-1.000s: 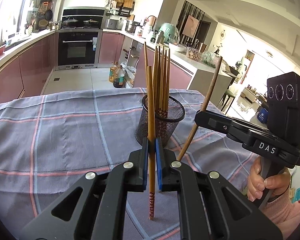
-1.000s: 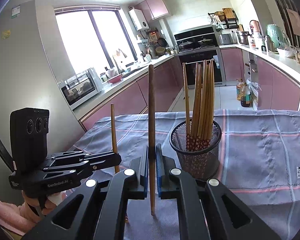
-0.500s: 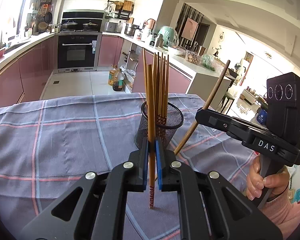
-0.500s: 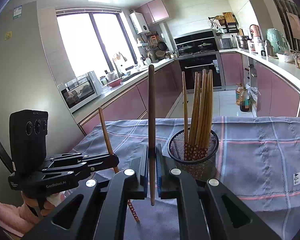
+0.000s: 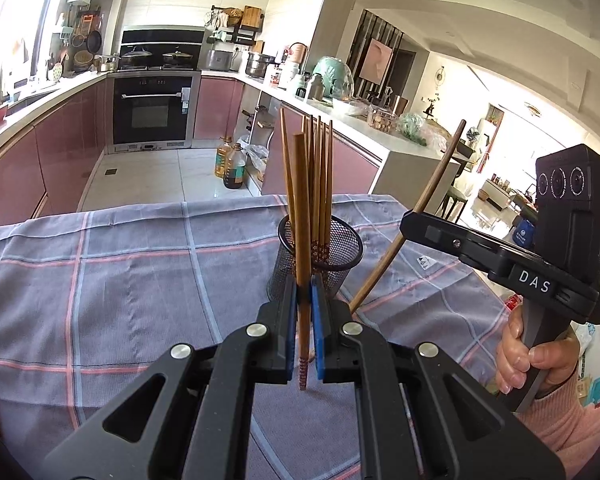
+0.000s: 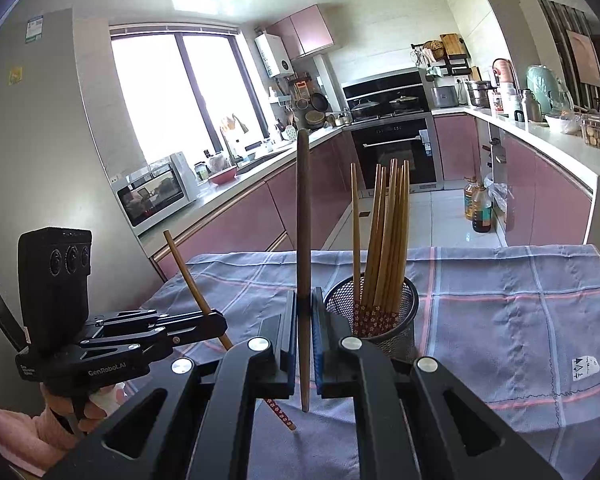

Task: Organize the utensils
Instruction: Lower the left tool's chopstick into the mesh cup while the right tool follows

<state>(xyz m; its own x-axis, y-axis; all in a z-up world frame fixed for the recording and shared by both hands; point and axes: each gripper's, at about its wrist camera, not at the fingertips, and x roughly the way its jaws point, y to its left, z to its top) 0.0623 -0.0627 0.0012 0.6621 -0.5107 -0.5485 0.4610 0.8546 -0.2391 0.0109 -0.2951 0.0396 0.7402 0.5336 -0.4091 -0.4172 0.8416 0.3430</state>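
A black mesh cup (image 5: pixel 332 254) stands on the checked cloth and holds several wooden chopsticks (image 5: pixel 320 184). It also shows in the right wrist view (image 6: pixel 380 320). My left gripper (image 5: pixel 305 312) is shut on a light wooden chopstick (image 5: pixel 302 208) with a patterned red tip, held upright just in front of the cup. My right gripper (image 6: pixel 305 324) is shut on a darker wooden chopstick (image 6: pixel 302 216), held upright left of the cup. In the left wrist view, the right gripper (image 5: pixel 414 222) and its tilted chopstick (image 5: pixel 428 196) show to the right of the cup.
The table is covered by a grey-blue cloth with pink stripes (image 5: pixel 120 280). Its far edge (image 5: pixel 180 204) faces the kitchen floor, with oil bottles (image 5: pixel 232 164) and pink cabinets beyond. The left gripper body (image 6: pixel 112 344) shows low left in the right wrist view.
Both grippers have risen and tilted with their chopsticks; the cup sits lower and further off in both views. The grips have not changed.
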